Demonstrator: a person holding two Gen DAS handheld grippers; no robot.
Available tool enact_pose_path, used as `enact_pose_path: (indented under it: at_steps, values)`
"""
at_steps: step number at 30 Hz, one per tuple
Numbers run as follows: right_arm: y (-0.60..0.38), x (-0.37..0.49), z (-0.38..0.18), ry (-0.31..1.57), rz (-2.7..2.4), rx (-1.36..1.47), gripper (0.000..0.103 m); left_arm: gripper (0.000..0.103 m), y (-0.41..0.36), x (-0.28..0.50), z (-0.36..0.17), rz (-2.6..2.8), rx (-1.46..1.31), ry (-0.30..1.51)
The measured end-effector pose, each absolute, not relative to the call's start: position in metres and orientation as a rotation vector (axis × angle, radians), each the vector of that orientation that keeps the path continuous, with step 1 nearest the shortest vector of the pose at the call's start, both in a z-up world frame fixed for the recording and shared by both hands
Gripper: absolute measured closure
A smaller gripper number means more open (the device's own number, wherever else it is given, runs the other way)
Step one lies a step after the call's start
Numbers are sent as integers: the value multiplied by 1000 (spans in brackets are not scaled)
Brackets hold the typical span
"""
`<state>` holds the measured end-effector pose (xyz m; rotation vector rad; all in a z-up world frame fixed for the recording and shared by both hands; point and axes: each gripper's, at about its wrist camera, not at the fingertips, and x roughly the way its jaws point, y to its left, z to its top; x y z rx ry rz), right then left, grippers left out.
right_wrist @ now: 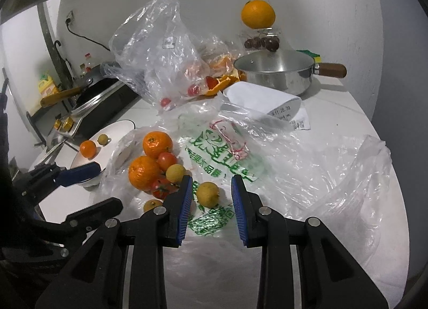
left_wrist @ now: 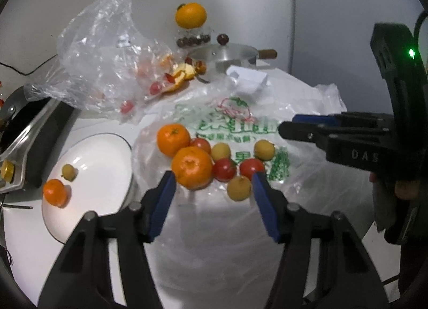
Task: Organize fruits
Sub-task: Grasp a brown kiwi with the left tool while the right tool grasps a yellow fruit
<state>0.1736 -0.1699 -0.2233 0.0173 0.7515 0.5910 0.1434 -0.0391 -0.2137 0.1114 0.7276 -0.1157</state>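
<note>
While the left gripper (left_wrist: pixel 212 179) hangs with fingers spread wide around a tangerine (left_wrist: pixel 192 167) and small yellow fruit (left_wrist: pixel 239 188), gripping nothing, the right gripper (right_wrist: pixel 211 184) is released too, a yellow fruit (right_wrist: pixel 207 194) sitting loose between its fingers. The pile lies on a printed plastic bag (right_wrist: pixel 227 153) mid-surface; the white plate (left_wrist: pixel 101 175) at left has two fruits.

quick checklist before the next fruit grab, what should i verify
1. Left gripper open and empty: ok.
2. Right gripper open and empty: ok.
3. Free room on the white plate, which holds only one tangerine and one yellow fruit: ok.
4. Nearest tangerine free to lift: not ok, it touches a tomato.
5. Lone yellow fruit lined up between the right fingers: ok.
6. Printed bag will stay put: cannot tell.
</note>
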Motion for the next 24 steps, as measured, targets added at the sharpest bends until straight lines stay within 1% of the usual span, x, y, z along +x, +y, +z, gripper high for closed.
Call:
enact_pose_path:
  at_steps: [2,4,8,10,12,15,22,23,24]
  values:
    - [-172,177,-226,756,594,24,71,45,-43,147,-219,-119,124,741]
    - [-174,179,-228,759,596,31,71,50,-46,150,-223,-122,128,754]
    - [-175,181,-229,763,613,37,71,53,-52,155,-232,-134,140,782]
    - [-175,183,-231,771,622,35,71,57,-55,157,-235,-150,148,791]
    - [-174,185,-234,780,629,37,71,63,-58,160,-237,-154,159,802]
    - [-170,188,-237,792,639,36,71,68,-61,161,-241,-159,178,814]
    - [-163,194,-240,813,653,24,71,70,-63,166,-248,-170,183,836]
    - [-162,195,-241,819,653,23,71,71,-64,167,-249,-175,183,842]
    - [-162,196,-241,823,652,22,71,74,-64,167,-249,-181,182,843]
